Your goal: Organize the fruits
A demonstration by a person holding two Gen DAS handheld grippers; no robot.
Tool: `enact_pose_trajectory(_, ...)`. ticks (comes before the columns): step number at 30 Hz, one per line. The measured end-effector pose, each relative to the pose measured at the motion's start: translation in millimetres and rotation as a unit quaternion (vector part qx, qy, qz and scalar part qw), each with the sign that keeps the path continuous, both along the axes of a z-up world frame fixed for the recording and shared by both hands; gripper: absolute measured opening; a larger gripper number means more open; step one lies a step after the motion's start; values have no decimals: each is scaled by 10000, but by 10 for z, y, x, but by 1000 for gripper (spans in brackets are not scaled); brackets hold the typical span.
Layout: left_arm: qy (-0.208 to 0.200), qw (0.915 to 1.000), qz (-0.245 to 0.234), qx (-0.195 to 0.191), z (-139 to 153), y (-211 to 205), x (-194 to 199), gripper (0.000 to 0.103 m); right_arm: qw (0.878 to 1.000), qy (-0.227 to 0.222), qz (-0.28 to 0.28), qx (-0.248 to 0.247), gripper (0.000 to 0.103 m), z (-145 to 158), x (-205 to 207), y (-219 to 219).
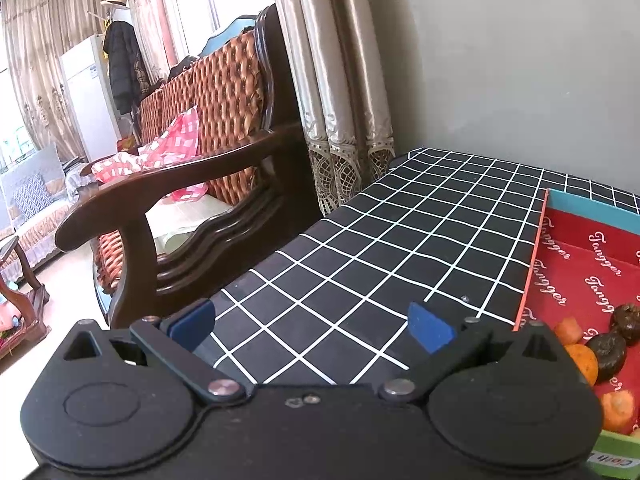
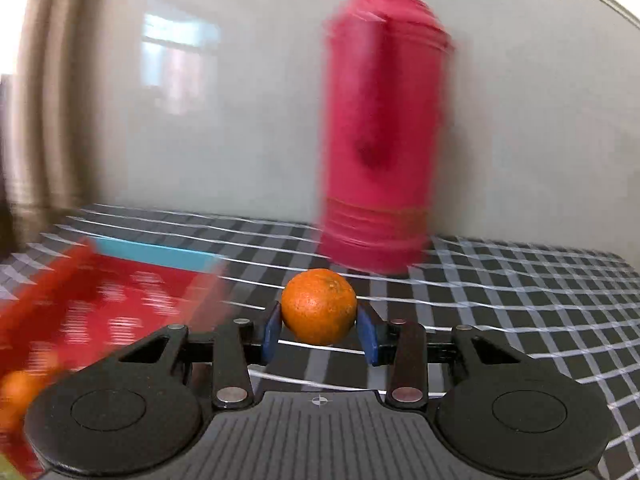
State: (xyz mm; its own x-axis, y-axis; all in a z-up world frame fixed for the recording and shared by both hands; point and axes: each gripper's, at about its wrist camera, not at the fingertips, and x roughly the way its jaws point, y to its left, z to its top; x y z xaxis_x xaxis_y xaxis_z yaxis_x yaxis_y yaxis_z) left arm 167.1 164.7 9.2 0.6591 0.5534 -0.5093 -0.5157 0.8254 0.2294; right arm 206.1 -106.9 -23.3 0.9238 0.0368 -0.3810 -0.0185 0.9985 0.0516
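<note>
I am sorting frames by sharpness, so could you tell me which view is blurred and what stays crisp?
Right wrist view: the red flask and tablecloth smear with motion, while the orange in the right tool stays crisp. Left wrist view: sharp throughout, only fisheye-bent.

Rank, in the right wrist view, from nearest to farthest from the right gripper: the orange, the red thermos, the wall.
1. Orange: clamped between the right gripper pads.
2. Red thermos: standing on the checked cloth behind the orange, slightly right.
3. Wall: behind the thermos.
</note>
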Motion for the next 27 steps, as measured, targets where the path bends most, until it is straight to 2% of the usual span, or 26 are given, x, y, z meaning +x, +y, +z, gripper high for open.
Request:
enact_pose_trajectory(4,-4,10000,29,26,5,38,-15,97,9968,-209,771,34,41,72,-170,283)
enact_pose_trajectory(7,39,9999,80,84,-6,86,-30,97,9918,-199,1257,-84,41,68,-223,489)
enact_pose_trajectory(13,67,9999,140,10,6,215,-91,97,9861,121,1646,-206,42,14,-265,740)
enact_pose_trajectory(15,75,9999,101,-42,7,226,-107,97,9855,180,1659,-295,53,3,-283,770)
enact_pose_trajectory(17,41,9999,1,-115,25,211,-121,97,9870,47,1568,-351,86,42,-354,778)
enact_pose_trajectory(18,21,9999,-73,-135,40,196,-128,97,9884,-54,1471,-372,89,73,-395,774)
enact_pose_trajectory(21,-60,9985,-483,-266,123,88,-186,97,9911,-221,1270,-324,89,195,-567,720)
enact_pose_trajectory(22,-76,9975,-620,-323,161,50,-234,97,9931,-186,1125,-266,89,266,-659,678)
enact_pose_trajectory(24,-98,9950,-877,-461,255,-52,-414,97,9961,-26,874,-92,101,372,-851,574)
enact_pose_trajectory(27,-141,9898,-1298,-569,395,-216,-741,97,9977,291,602,87,103,479,-1170,433)
